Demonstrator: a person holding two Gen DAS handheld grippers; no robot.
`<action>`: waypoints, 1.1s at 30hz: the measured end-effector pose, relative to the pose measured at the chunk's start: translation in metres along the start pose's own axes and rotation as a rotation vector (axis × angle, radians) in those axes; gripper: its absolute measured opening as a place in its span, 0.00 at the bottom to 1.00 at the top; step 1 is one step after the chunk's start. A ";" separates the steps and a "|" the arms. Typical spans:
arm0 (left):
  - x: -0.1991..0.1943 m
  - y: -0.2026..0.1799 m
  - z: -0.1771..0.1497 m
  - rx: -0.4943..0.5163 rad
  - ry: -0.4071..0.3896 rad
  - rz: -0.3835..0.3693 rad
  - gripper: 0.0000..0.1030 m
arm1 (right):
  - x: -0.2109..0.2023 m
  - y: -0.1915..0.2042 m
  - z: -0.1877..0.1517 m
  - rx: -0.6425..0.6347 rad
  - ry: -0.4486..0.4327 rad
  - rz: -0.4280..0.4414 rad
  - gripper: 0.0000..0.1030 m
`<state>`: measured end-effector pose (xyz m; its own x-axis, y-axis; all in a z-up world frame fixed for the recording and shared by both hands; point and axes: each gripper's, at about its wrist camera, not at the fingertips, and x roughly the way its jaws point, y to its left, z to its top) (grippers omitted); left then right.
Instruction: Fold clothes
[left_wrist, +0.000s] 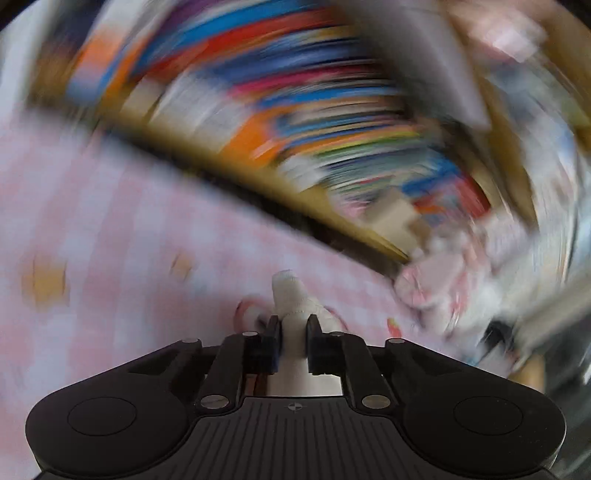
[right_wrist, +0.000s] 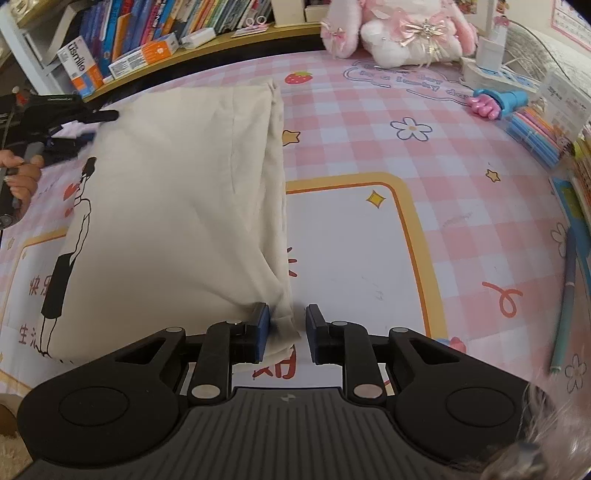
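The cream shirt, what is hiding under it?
Under the cream shirt lies the pink checked table cover. Red writing and a yellow-bordered panel run beneath the cloth. Whatever else is printed there is covered.

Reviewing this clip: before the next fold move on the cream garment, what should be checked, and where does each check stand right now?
1. Left tool has cloth between its fingers: ok, pale fabric sits there.
2. Right tool is closed on the cream garment: not ok, fingers apart around the corner.
3. Garment lies flat on the pink checked mat: ok, right edge bunched.
4. Left view sharp enough to judge: not ok, heavy blur.
5. Plush toy away from the garment: ok.
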<state>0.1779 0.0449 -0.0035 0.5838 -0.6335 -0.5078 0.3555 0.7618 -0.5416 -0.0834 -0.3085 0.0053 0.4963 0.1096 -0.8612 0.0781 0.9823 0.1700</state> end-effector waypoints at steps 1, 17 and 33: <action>0.001 -0.010 -0.001 0.082 -0.010 0.030 0.12 | 0.000 0.001 0.000 0.005 0.000 -0.008 0.20; -0.020 0.035 -0.057 -0.238 0.212 -0.053 0.47 | 0.000 0.010 0.002 0.012 0.011 -0.060 0.20; -0.065 -0.043 -0.106 -0.086 0.176 0.227 0.04 | -0.004 -0.001 -0.008 -0.005 -0.021 0.065 0.13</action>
<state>0.0475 0.0388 -0.0185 0.5026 -0.4680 -0.7269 0.1628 0.8770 -0.4521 -0.0920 -0.3089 0.0047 0.5182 0.1703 -0.8381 0.0410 0.9739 0.2233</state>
